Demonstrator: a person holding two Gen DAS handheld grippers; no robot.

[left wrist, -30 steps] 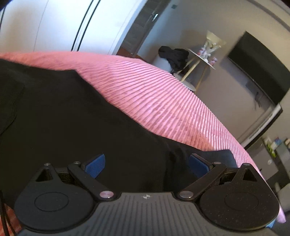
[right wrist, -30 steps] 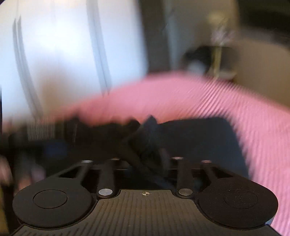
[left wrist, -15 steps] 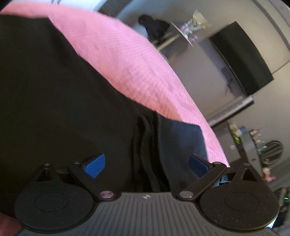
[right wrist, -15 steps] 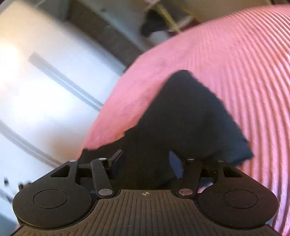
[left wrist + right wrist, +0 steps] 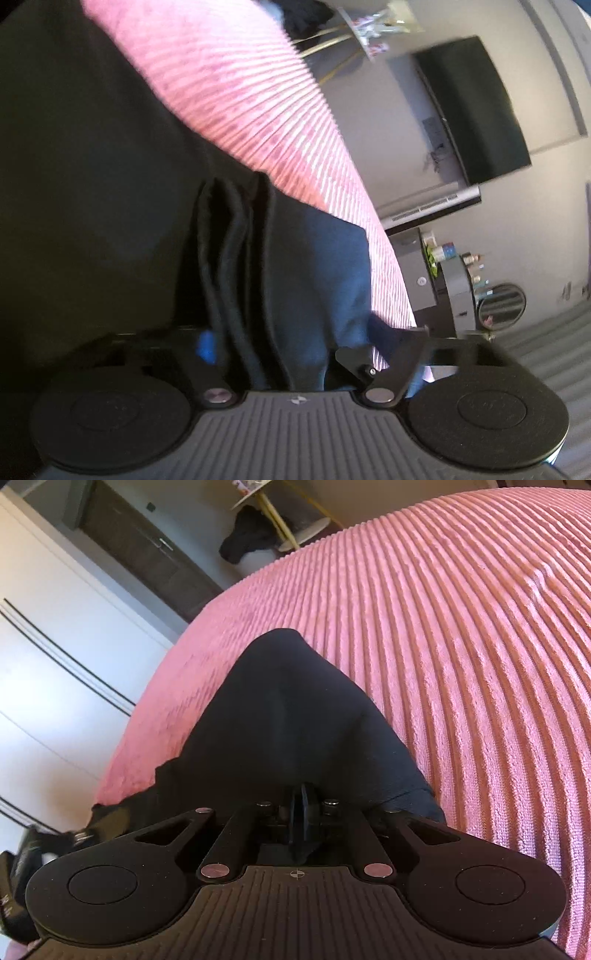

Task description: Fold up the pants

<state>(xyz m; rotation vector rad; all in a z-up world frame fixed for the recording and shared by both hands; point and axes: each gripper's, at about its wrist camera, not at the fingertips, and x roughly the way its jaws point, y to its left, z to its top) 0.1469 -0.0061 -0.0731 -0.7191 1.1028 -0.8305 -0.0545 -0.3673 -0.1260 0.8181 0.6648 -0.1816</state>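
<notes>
My right gripper (image 5: 303, 814) has just closed, pinching the black pants (image 5: 291, 716) on the pink bedspread (image 5: 461, 635); my left gripper (image 5: 286, 345) has been closing around bunched folds, which may slip out.

pants (image 5: 291, 716): spread on the bed cover (image 5: 461, 627), with bare cover beyond and to the right of them.
my right gripper (image 5: 303, 814): at the near edge of the pants, a fold of cloth between its jaws.
my left gripper (image 5: 291, 347): at a bunched edge of the pants, folds between its fingers.
side table (image 5: 280, 513): beyond the bed's far edge.
</notes>
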